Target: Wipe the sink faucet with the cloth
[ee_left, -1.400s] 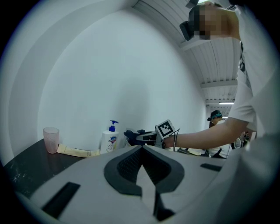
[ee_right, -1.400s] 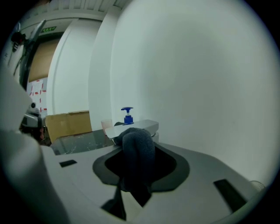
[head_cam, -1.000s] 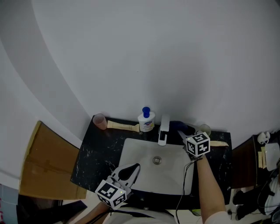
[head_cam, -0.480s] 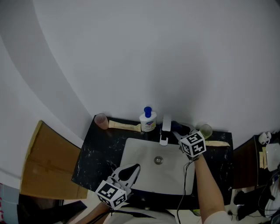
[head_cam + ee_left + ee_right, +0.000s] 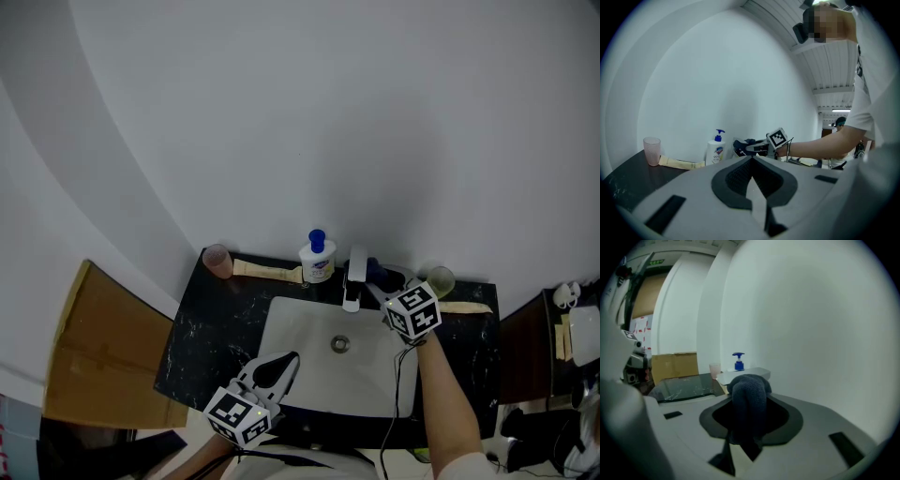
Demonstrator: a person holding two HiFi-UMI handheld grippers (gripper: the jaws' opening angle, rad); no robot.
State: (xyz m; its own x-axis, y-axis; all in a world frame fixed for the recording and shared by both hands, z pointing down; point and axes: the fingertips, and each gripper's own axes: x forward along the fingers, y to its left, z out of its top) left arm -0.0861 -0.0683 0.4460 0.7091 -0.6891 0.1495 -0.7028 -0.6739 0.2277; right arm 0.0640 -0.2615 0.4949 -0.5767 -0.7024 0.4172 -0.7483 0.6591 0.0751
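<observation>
Soap bottle (image 5: pixel 317 259), pink cup (image 5: pixel 218 260), cardboard box (image 5: pixel 94 352)

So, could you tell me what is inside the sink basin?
Only the round drain shows in the sink basin. The left gripper covers part of its near edge, and the right gripper covers its back right corner.

The left gripper (image 5: pixel 751 158) is seen with its jaws pressed together and nothing held between them. Beyond it, on a dark countertop (image 5: pixel 626 180) against a white wall, a pink cup (image 5: pixel 651 150), a beige strip (image 5: pixel 680 163) and a white pump bottle (image 5: pixel 715 150) with a blue pump are lined up from left to right. Just right of the bottle, the right gripper (image 5: pixel 749 147) is held out on a person's bare arm (image 5: pixel 820 149), with a dark cloth (image 5: pixel 746 141) seen at its jaw end.
</observation>
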